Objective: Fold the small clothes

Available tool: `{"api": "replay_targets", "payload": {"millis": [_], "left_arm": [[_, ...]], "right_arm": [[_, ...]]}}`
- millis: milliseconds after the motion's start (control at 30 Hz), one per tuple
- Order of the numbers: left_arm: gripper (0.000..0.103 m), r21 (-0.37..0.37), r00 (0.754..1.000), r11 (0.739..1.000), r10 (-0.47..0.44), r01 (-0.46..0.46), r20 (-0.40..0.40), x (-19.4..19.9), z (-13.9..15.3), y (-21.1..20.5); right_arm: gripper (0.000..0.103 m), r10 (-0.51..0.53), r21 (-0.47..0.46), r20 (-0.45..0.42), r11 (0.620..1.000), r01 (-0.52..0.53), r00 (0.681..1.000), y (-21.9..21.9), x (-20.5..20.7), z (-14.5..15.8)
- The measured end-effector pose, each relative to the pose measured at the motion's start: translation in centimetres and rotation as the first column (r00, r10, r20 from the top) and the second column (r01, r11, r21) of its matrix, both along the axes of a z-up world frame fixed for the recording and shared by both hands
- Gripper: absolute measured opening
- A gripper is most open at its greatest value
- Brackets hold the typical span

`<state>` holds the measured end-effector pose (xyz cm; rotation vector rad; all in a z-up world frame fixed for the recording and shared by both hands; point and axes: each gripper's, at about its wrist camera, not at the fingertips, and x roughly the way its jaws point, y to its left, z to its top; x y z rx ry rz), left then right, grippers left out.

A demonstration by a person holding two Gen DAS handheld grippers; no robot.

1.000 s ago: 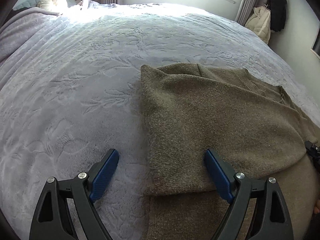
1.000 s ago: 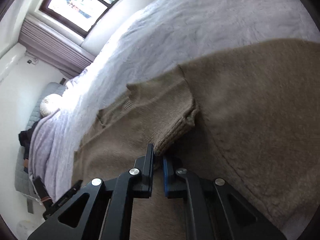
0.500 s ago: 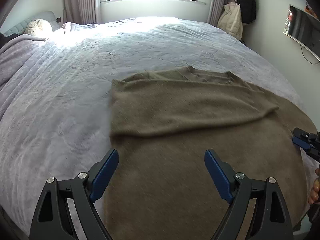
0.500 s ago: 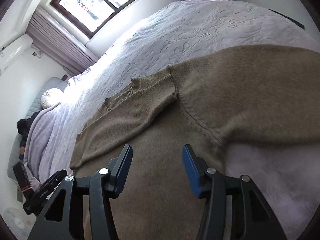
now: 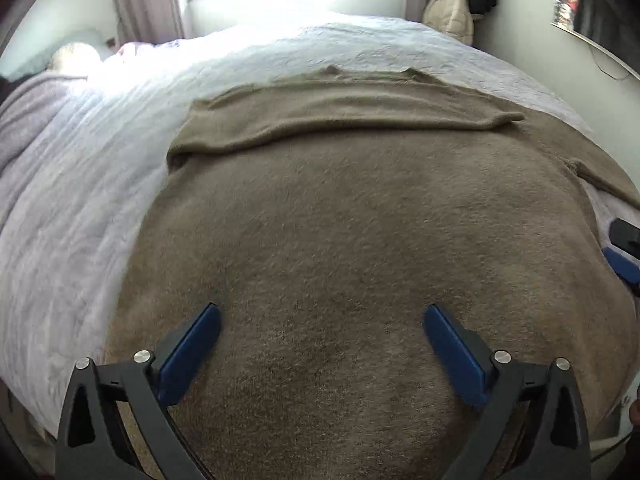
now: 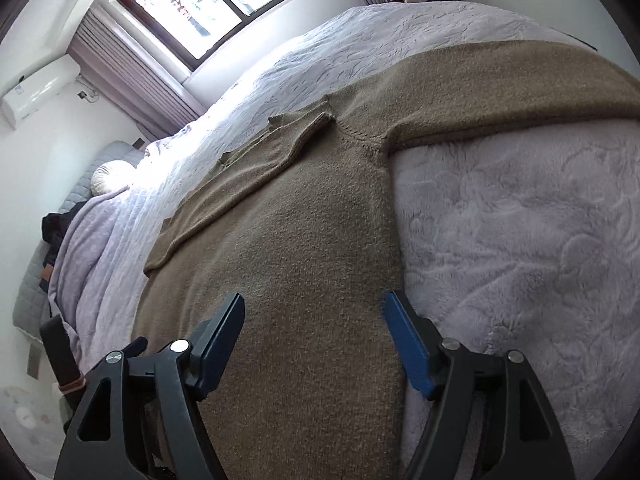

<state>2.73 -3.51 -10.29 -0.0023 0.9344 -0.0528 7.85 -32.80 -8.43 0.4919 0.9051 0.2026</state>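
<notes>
A brown knit sweater [image 5: 360, 220] lies flat on the pale lilac bedspread [image 5: 72, 200]. One sleeve [image 5: 340, 116] is folded across its upper part; the other sleeve [image 6: 500, 92] stretches out to the right in the right wrist view. My left gripper [image 5: 322, 320] hovers over the sweater's lower body, its jaws opening wide, nothing between the pads. My right gripper [image 6: 314, 312] hangs above the sweater [image 6: 312, 240] near its right side edge, jaws opening, nothing held. The right gripper's blue tip [image 5: 624, 264] shows at the left wrist view's right edge.
The bed fills both views. A window [image 6: 216, 4] and curtains stand at the far wall, a pillow [image 6: 108, 180] and a folded blanket [image 6: 92, 232] lie at the bed's head. Coats [image 5: 452, 8] hang in the far right corner.
My right gripper let go of the folded sleeve's cuff and its jaws spread. Both grippers drew back toward the sweater's lower part, so more of it shows now.
</notes>
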Motion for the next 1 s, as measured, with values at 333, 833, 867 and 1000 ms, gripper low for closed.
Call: {"api": "replay_targets", "payload": {"millis": [333,833,867,1000], "left_arm": [[0.103,0.026,0.997,0.997,0.07,-0.071,0.033,-0.9,0.0,-0.8],[0.102,0.053,0.995,0.993,0.103,-0.103,-0.001,-1.0,0.9,-1.4],[0.102,0.048,0.996,0.995,0.092,-0.091,-0.006,-1.0,1.2,-1.5],[0.102,0.023,0.999,0.999,0.038,-0.038,0.001,-0.9,2.7,-2.6]], "right_arm": [[0.081,0.011,0.168,0.035,0.986,-0.017,0.999,-3.1,-1.4,-0.9],[0.082,-0.079,0.271,0.12,0.961,0.044,0.99,-9.3,-5.3,1.6],[0.082,-0.101,0.261,0.124,0.963,0.066,0.987,-10.1,-5.5,1.9],[0.082,-0.188,0.242,0.146,0.959,0.149,0.971,-13.5,-6.6,3.1]]}}
